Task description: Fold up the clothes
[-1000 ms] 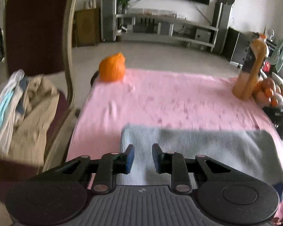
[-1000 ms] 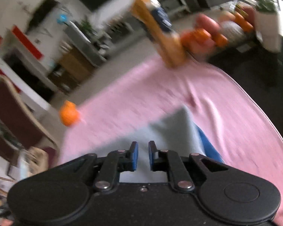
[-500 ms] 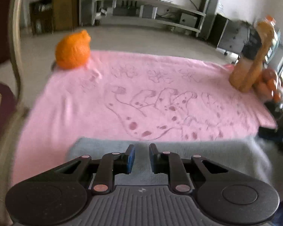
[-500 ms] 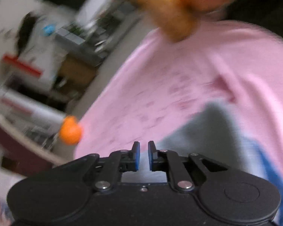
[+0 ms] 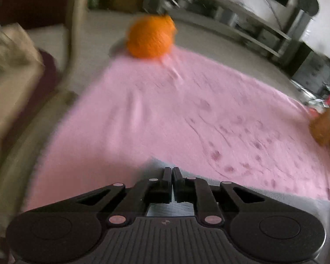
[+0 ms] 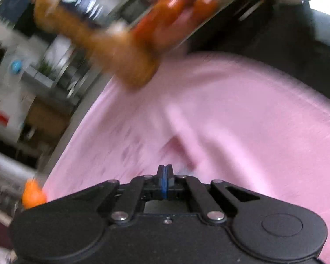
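A grey ribbed garment [image 5: 286, 198] lies folded along the near edge of the pink cloth [image 5: 176, 114]. My left gripper [image 5: 172, 171] has its jaws almost together over the garment's far left corner; grey fabric shows beneath and around the fingers. In the right wrist view the pink cloth [image 6: 242, 121] fills the frame, and my right gripper [image 6: 164, 169] is shut with blue pads pressed together; only a sliver of grey [image 6: 183, 171] shows beside the tips. Whether cloth is pinched there is hidden.
An orange bag [image 5: 150, 36] sits at the far left corner of the cloth; it also shows in the right wrist view [image 6: 33, 194]. An orange bottle [image 6: 94, 37] and fruit [image 6: 173, 8] stand at the far right. A chair with piled clothes [image 5: 8, 50] stands at the left.
Both grippers have closed, the left from clearly open to nearly together, the right fully. Both have dropped low to the garment and swung; the views are blurred with motion.
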A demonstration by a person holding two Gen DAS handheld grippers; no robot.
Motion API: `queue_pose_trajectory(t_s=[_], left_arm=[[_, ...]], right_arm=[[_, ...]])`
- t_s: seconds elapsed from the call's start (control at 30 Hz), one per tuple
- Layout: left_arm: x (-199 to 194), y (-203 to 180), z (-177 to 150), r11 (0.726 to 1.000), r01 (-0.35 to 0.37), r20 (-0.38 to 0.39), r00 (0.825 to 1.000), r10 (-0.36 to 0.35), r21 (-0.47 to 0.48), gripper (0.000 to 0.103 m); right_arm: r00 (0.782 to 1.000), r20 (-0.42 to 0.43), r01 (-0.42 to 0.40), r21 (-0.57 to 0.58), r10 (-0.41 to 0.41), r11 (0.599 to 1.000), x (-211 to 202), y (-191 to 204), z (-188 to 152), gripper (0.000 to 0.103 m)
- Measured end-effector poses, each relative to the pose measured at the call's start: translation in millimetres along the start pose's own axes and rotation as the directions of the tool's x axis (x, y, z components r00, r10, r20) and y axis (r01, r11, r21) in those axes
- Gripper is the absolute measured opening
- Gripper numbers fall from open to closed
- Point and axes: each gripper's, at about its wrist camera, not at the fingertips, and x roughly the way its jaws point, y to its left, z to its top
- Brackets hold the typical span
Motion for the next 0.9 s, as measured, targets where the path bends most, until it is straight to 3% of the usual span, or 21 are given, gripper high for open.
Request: queue_pose_trajectory(t_s=[0.07, 0.17, 0.3, 0.37, 0.47, 0.57, 0.67, 0.83, 0.9], left_arm=[[-24.5, -1.0, 1.2, 0.992, -0.121, 0.082, 0.99, 0.119, 0.022, 0.016], [-63.8, 9.3, -1.9, 0.992, -0.124, 0.134, 0.983, 0.122, 0.007, 0.018], [-97.0, 28.9, -15.6, 0.996, -0.079, 0.139, 0.987, 0.084, -0.037, 0.019], [-103.6, 40.6, -29.9, 0.997, -0.03, 0.103, 0.994, 0.038, -0.076, 0.019], [-99.2, 43.7, -49.0, 0.993, 0.07, 0.015, 0.997, -0.069, -0.092, 0.019], [-89.1, 29.9, -67.2, 0.995, 0.095, -0.057, 0.994, -0.096, -0.03, 0.021], [-76.2, 9.9, -73.0, 0.998, 0.033, -0.057, 0.998, -0.03, 0.054, 0.034], [-54.4, 2.1, -73.2, 0.993, -0.059, -0.075, 0.995, 0.067, 0.102, 0.035], [-46.9, 5.8, -72.8, 0.989, -0.107, -0.092, 0.989, 0.117, 0.104, 0.052]], right_arm=[[0.992, 0.062, 0.104, 0.036, -0.106, 0.994, -19.0, -9.5, 3.8, 0.009], [0.996, 0.075, 0.028, 0.116, -0.037, 0.993, -49.2, -17.1, 3.3, 0.009], [0.988, 0.059, -0.147, 0.09, 0.142, 0.985, -92.6, -4.6, -2.5, 0.012], [0.974, 0.039, -0.225, 0.048, 0.223, 0.973, -113.9, 1.0, -10.9, 0.017], [0.959, -0.018, -0.281, 0.024, 0.282, 0.959, -135.2, 0.3, -28.7, 0.02], [0.961, -0.096, -0.259, -0.001, 0.258, 0.966, -130.3, 0.0, -47.3, 0.021], [0.959, -0.188, -0.217, 0.005, 0.214, 0.976, -108.6, 2.0, -57.4, 0.021], [0.969, -0.236, -0.082, -0.032, 0.072, 0.996, -75.3, 2.1, -60.3, 0.022], [0.969, -0.242, -0.061, -0.071, 0.042, 0.996, -71.3, 1.5, -61.2, 0.018]])
